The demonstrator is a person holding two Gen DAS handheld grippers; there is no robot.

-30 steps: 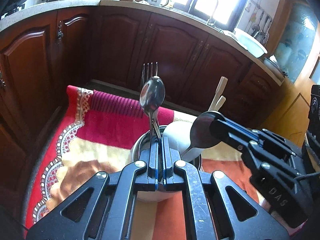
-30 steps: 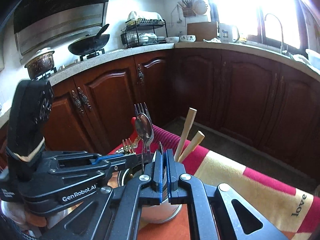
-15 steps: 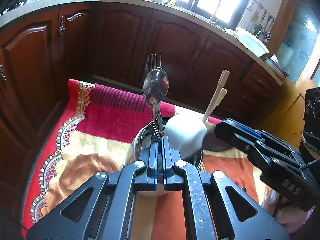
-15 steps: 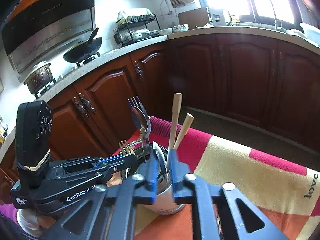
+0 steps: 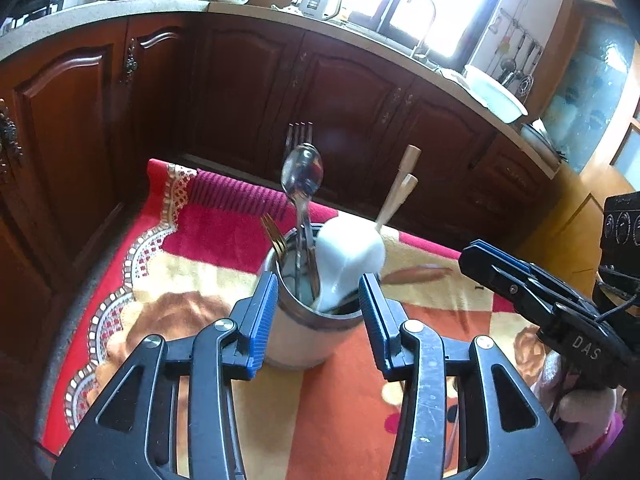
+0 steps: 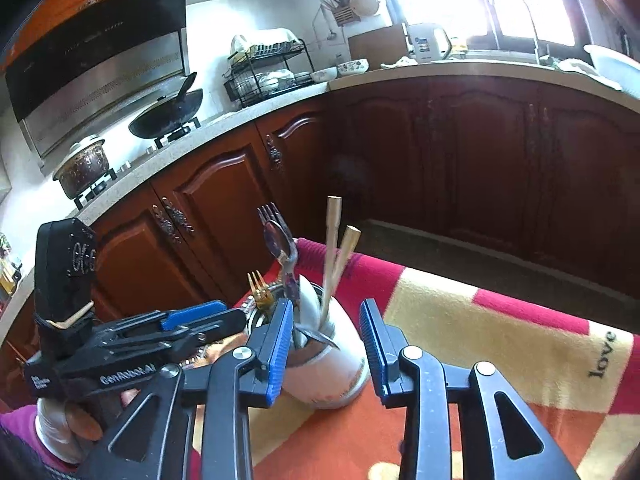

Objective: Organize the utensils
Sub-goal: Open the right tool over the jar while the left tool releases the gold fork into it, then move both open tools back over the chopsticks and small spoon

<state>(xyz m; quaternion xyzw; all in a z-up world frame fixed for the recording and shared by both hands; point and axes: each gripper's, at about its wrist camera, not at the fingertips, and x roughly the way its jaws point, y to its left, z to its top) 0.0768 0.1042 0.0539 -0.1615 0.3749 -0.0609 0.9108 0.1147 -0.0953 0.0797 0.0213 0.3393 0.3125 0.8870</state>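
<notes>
Left gripper point(image 5: 318, 316) jaws just opened, apart, nothing pinched; right gripper point(image 6: 326, 344) likewise apart, just opened; round steel utensil cup point(image 5: 298, 344) at lower centre on the red-orange patterned blanket point(image 5: 192, 240), holding a steel spoon point(image 5: 302, 172), white ladle point(image 5: 348, 256), wooden chopsticks point(image 5: 400, 188).

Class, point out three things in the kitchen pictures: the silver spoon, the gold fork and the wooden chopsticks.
silver spoon point(image 5: 302, 170), left wrist view, on its bowl.
gold fork point(image 6: 260, 290), right wrist view, on its tines.
wooden chopsticks point(image 6: 333, 216), right wrist view, near the taller one's top.
</notes>
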